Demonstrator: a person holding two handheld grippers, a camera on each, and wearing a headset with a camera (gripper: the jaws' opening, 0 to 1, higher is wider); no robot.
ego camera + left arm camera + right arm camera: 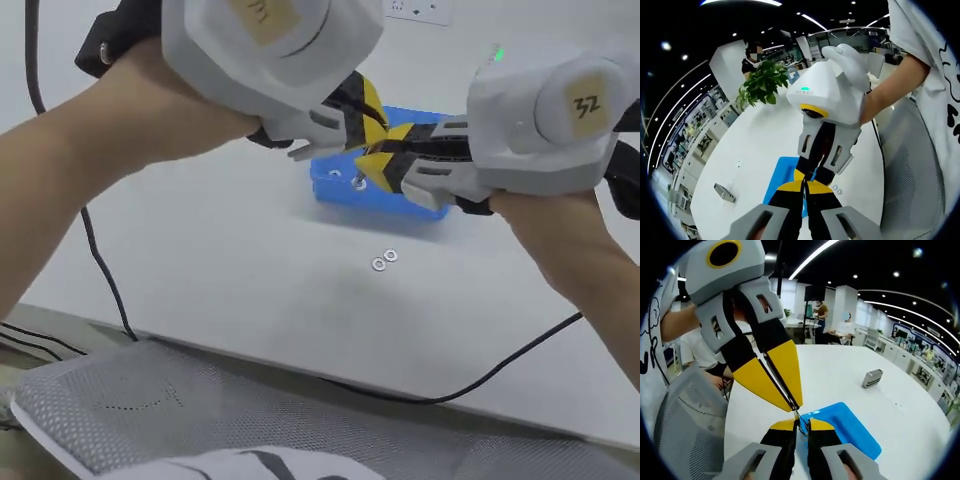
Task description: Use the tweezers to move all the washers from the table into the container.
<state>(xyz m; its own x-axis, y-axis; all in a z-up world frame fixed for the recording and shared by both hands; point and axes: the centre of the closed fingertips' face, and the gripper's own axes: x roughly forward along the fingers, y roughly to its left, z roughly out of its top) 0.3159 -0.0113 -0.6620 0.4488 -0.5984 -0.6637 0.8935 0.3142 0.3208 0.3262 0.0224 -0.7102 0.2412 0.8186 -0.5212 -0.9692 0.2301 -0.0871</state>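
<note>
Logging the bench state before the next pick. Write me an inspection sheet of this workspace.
Surface: white table, nothing spilled that I can see.
Job's things: blue container with at least one washer inside; two loose washers lie on the table just in front of it; tweezers show as a thin dark tool between the jaws.
Clutter: small grey box beyond the container.
Grippers: left gripper shut on the tweezers; right gripper closed at their tip; both above the container.
Cables: black cable runs over the near table edge.
Surroundings: potted plant, mesh chair, people at far desks.
</note>
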